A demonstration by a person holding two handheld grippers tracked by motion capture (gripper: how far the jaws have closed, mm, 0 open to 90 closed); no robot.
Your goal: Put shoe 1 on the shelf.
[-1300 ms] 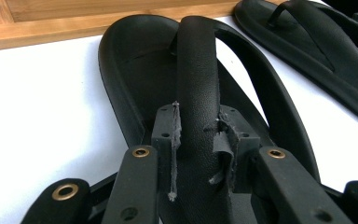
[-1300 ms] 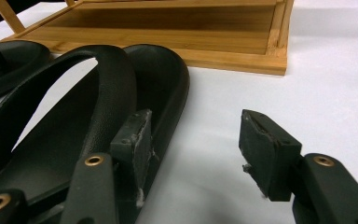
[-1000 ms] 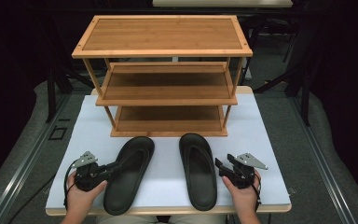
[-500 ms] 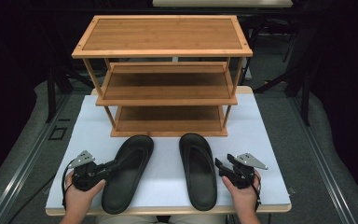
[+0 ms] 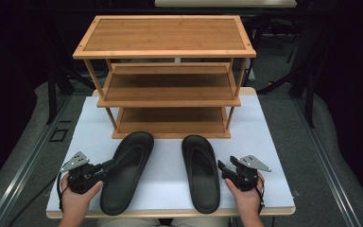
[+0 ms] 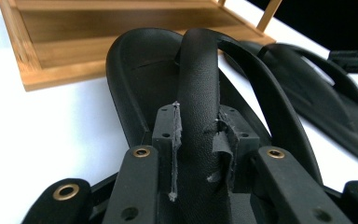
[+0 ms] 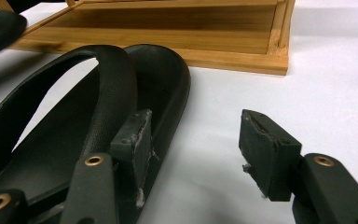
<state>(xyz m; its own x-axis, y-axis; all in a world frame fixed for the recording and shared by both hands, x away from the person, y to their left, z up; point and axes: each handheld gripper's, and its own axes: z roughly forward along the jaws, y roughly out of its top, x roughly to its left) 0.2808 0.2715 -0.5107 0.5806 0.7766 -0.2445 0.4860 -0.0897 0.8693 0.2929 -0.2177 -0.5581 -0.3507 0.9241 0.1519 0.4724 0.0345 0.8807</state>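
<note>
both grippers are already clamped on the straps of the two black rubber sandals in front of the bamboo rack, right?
Not both. The left gripper is shut on the strap of the left black rubber sandal, as the left gripper view shows. The right gripper is open in the right gripper view: one jaw is by the right black rubber sandal, the other over bare table. Both sandals lie before the three-shelf bamboo rack.

- From the high view we look forward and down from above the near edge of the surface (image 5: 274, 142).
- Each gripper view sits low and close, facing the far edge.
- We see the rack (image 5: 170, 127) (image 6: 51, 51) (image 7: 177, 32) in all three views.
</note>
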